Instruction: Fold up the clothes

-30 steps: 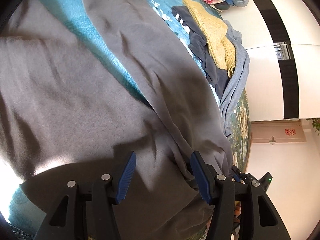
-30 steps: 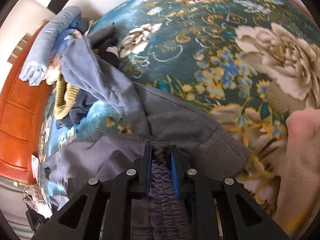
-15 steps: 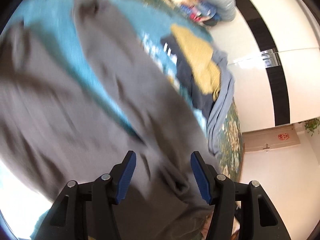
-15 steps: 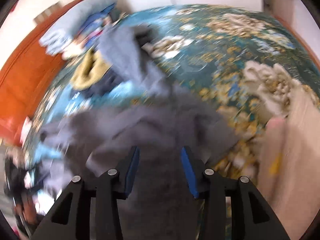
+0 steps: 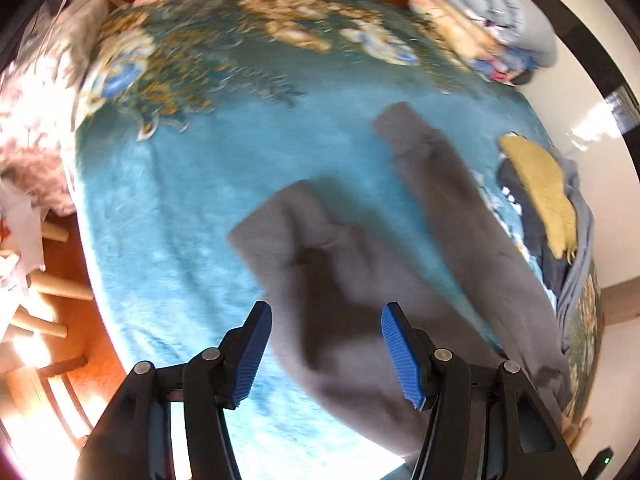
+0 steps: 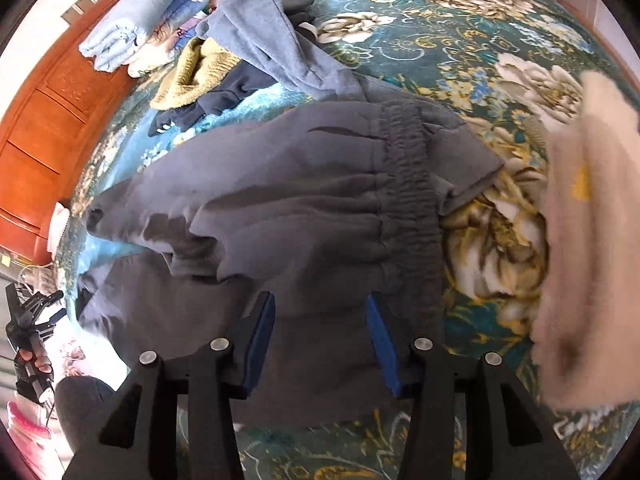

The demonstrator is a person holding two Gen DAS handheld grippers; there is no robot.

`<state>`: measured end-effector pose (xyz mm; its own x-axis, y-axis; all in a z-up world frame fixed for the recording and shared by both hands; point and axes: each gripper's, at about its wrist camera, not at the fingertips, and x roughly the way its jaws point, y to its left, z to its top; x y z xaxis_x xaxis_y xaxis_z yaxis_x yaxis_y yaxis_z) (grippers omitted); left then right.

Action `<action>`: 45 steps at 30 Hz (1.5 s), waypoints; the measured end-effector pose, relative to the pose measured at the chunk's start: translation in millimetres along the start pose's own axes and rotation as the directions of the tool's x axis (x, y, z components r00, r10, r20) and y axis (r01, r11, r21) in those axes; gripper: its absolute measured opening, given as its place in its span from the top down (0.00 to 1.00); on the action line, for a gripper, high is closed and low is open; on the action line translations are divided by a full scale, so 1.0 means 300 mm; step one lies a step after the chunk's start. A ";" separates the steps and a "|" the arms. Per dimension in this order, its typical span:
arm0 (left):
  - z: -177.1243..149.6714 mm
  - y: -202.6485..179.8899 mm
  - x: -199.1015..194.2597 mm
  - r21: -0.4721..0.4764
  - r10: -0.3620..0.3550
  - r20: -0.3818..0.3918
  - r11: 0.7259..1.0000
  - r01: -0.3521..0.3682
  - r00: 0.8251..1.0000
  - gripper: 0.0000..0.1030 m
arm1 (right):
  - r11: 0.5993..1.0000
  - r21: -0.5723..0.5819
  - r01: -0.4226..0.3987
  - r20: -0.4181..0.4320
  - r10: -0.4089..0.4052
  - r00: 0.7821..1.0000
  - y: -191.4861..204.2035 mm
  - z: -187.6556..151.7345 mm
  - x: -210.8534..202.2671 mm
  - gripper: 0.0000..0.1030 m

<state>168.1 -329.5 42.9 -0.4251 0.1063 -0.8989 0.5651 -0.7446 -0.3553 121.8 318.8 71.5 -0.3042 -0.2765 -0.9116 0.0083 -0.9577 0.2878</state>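
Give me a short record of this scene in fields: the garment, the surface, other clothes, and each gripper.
garment: grey sweatpants, spread flat, waistband unpinched
surface: teal floral blanket
other clothes: yellow knit and blue-grey garment in a pile; cream garment apart
left gripper: open, above a trouser leg
right gripper: open, jaws just opened, gripping nothing

Bed cover (image 6: 460,28): blue-green with big flowers.
Headboard (image 6: 44,120): orange-brown wood, left side.
Wall (image 5: 580,92): white, upper right.
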 end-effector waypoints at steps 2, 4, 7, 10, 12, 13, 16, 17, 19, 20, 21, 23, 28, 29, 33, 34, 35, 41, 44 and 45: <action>-0.011 0.031 0.036 -0.031 -0.023 -0.022 0.999 0.023 0.999 0.40 | 1.000 0.010 0.019 -0.013 -0.019 1.000 -0.010 -0.022 -0.018 0.53; -0.030 0.051 0.076 -0.054 -0.067 -0.051 0.996 0.064 0.996 0.40 | 0.999 0.023 0.026 -0.044 -0.025 0.999 -0.024 -0.054 -0.023 0.53; -0.058 0.054 0.129 -0.067 -0.094 -0.071 0.994 0.089 0.993 0.40 | 0.997 0.066 0.036 -0.112 -0.028 0.993 -0.057 -0.124 -0.002 0.52; -0.070 0.064 0.156 -0.080 -0.104 -0.081 0.992 0.098 0.991 0.41 | 0.991 0.131 0.033 -0.180 -0.009 0.984 -0.101 -0.204 0.040 0.52; -0.077 0.074 0.173 -0.089 -0.113 -0.087 0.991 0.105 0.990 0.42 | 0.980 0.199 -0.003 -0.213 0.046 0.976 -0.135 -0.248 0.073 0.52; -0.079 0.081 0.175 -0.095 -0.121 -0.087 0.989 0.113 0.989 0.42 | 0.971 0.236 -0.029 -0.218 0.082 0.973 -0.150 -0.263 0.087 0.52; -0.084 0.105 0.175 -0.132 -0.157 -0.078 0.980 0.146 0.984 0.42 | 0.930 0.346 -0.125 -0.156 0.188 0.970 -0.194 -0.273 0.117 0.52; -0.088 0.111 0.173 -0.146 -0.169 -0.073 0.977 0.157 0.983 0.42 | 0.911 0.381 -0.158 -0.127 0.220 0.967 -0.207 -0.271 0.125 0.52; -0.096 0.120 0.172 -0.169 -0.185 -0.062 0.970 0.172 0.981 0.42 | 0.868 0.448 -0.213 -0.082 0.277 0.957 -0.227 -0.267 0.149 0.52; -0.099 0.124 0.172 -0.176 -0.189 -0.058 0.968 0.176 0.980 0.42 | 0.844 0.480 -0.240 -0.058 0.304 0.951 -0.237 -0.265 0.161 0.52; -0.100 0.123 0.170 -0.178 -0.185 -0.055 0.969 0.172 0.981 0.45 | 0.817 0.511 -0.267 -0.031 0.328 0.944 -0.247 -0.264 0.173 0.52; -0.102 0.121 0.166 -0.182 -0.175 -0.051 0.970 0.163 0.983 0.61 | 0.781 0.553 -0.290 0.000 0.348 0.938 -0.255 -0.271 0.190 0.56; -0.086 0.101 0.136 -0.200 -0.146 -0.036 0.970 0.136 0.989 0.87 | 0.766 0.576 -0.285 -0.003 0.350 0.937 -0.249 -0.251 0.164 0.91; -0.075 0.091 0.120 -0.210 -0.141 -0.031 0.969 0.132 0.989 0.88 | 0.775 0.560 -0.294 0.006 0.351 0.936 -0.242 -0.238 0.137 0.92; -0.032 0.041 0.034 -0.224 -0.129 0.004 0.966 0.126 0.992 0.90 | 0.805 0.491 -0.333 0.070 0.344 0.936 -0.221 -0.194 -0.017 0.93; -0.030 0.019 0.008 -0.201 -0.116 0.014 0.973 0.117 0.993 0.90 | 0.806 0.479 -0.348 0.091 0.348 0.933 -0.217 -0.193 -0.055 0.93; -0.029 -0.004 -0.018 -0.176 -0.103 0.024 0.979 0.106 0.994 0.90 | 0.809 0.464 -0.362 0.112 0.352 0.929 -0.211 -0.195 -0.094 0.93; -0.049 0.007 -0.121 -0.139 -0.048 0.021 0.989 0.050 0.999 0.91 | 0.808 0.406 -0.427 0.149 0.403 0.903 -0.191 -0.314 -0.211 0.93; -0.031 0.010 -0.134 -0.188 -0.044 -0.003 0.981 0.043 0.999 0.91 | 0.787 0.424 -0.449 0.162 0.422 0.892 -0.181 -0.297 -0.214 0.93; -0.022 0.005 -0.137 -0.206 -0.041 -0.010 0.978 0.038 0.999 0.91 | 0.781 0.426 -0.456 0.167 0.428 0.888 -0.175 -0.277 -0.215 0.93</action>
<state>191.1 -330.6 77.6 -0.4407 0.1435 -0.8861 0.6818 -0.5886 -0.4344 220.2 380.1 90.9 -0.4261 -0.6418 -0.6376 -0.2601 -0.5881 0.7658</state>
